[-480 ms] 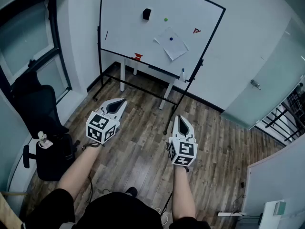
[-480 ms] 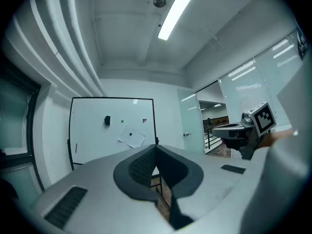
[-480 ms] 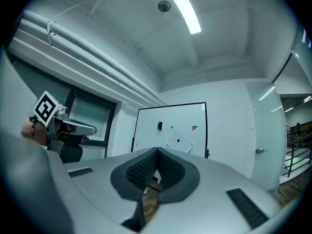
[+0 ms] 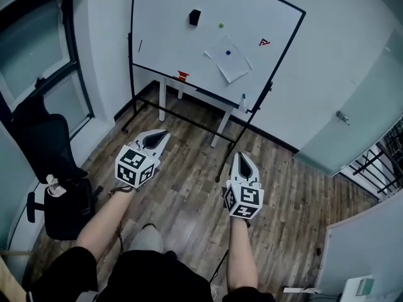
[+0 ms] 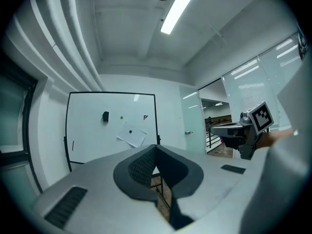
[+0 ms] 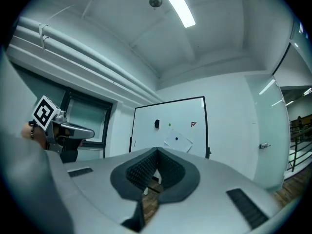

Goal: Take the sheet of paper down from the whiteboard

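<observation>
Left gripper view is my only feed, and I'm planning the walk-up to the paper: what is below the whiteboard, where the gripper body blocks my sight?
Observer: The white whiteboard stands on a black tube frame whose feet reach out over the wood-plank floor.
Operator: Anything beside our path?
Observer: A black office chair at the left, by the window.
Operator: Right gripper free?
Observer: Yes, the right gripper has its fingers together, nothing between.

Wooden floor (image 4: 189, 197) — whiteboard (image 4: 167, 39), black chair (image 4: 66, 209)

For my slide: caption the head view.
Shut left tool and right tool face the whiteboard bearing a sheet of paper.
</observation>
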{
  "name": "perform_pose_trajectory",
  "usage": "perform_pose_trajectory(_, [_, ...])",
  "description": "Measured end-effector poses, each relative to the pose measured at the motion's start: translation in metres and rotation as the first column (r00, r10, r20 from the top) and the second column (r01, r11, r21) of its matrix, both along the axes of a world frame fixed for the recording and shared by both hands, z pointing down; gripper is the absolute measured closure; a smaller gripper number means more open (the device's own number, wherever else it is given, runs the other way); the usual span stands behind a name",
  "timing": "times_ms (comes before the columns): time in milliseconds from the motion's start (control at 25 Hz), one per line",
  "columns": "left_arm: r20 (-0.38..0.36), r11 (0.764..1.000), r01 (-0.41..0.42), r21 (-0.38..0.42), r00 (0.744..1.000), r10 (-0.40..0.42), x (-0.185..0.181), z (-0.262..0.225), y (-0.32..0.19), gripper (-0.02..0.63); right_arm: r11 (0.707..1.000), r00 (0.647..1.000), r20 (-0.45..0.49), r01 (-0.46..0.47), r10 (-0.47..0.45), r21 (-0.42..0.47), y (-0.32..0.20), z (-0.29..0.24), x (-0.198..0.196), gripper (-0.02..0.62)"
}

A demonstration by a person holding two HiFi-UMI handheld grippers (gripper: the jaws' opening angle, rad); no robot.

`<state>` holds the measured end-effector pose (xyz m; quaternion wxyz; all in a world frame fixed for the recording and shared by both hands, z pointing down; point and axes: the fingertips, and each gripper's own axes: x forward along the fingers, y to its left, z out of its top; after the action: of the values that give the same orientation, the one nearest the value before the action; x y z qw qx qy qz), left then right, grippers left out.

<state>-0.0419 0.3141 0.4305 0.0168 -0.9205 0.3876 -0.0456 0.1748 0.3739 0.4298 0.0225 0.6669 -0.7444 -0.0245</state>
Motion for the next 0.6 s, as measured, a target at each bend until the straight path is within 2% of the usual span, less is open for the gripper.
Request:
perform_pose_trajectory(240, [-0.008, 1.000, 0.003, -0.005, 1.000, -0.003, 0.010, 0.009, -0.059, 0.584, 1.000, 1.000, -0.011, 0.003, -0.003, -0.003, -0.059, 0.007, 0.010, 0.572])
perform_pose_trajectory(600, [-0.017, 1.000, -0.017, 0.001, 1.000, 0.017, 0.022, 0.009, -0.212, 0.584, 1.000, 0.999, -0.033, -0.011, 0.011, -0.003, -0.209, 0.004, 0.017, 0.572])
